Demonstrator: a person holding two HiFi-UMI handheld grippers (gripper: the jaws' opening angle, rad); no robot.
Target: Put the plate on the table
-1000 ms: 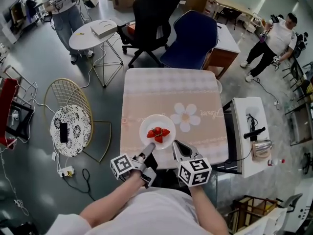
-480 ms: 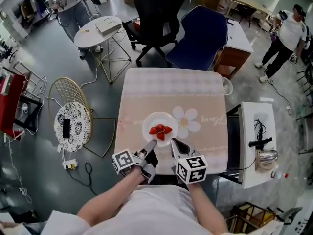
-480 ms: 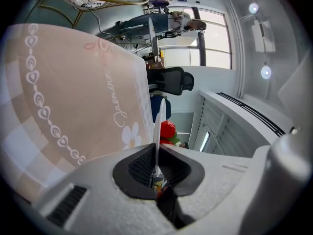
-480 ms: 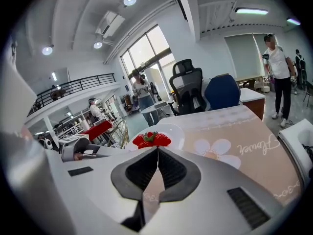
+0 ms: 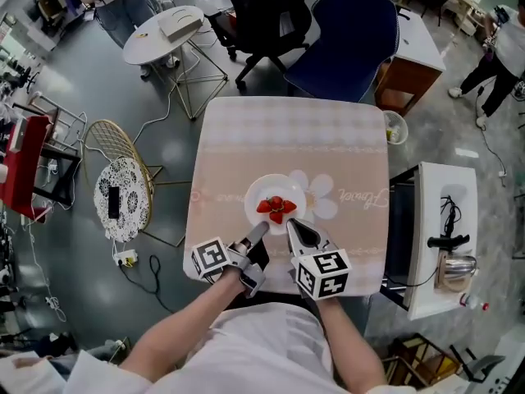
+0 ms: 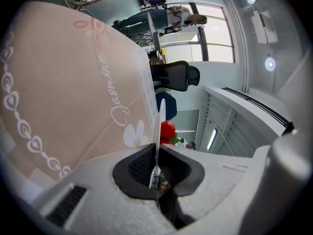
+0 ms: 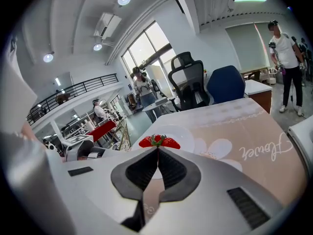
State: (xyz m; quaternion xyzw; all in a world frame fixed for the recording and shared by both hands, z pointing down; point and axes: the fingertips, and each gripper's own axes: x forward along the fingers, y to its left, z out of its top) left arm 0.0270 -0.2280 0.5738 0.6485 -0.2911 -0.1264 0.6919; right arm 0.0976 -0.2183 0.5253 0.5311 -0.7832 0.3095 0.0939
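A white plate [image 5: 264, 197] with a few strawberries [image 5: 276, 207] is over the pink-clothed table [image 5: 287, 138], beside a white flower print [image 5: 320, 194]. My left gripper [image 5: 261, 230] is shut on the plate's near rim. In the left gripper view the plate [image 6: 157, 131] shows edge-on between the pads, with the strawberries [image 6: 167, 129] beyond. Whether the plate rests on the cloth I cannot tell. My right gripper [image 5: 291, 226] is shut and holds nothing, just right of the plate's near edge. The right gripper view shows the strawberries [image 7: 159, 142] straight past its tips.
A black office chair [image 5: 262, 15] and a blue chair [image 5: 349, 31] stand at the table's far side. A gold wire chair [image 5: 115, 187] is to the left, a white side cabinet [image 5: 435, 220] to the right. A round white table [image 5: 164, 31] stands far left.
The plate, held by my left gripper, has shifted a little away from me and toward the flower print. Both grippers followed it. The head camera has tilted.
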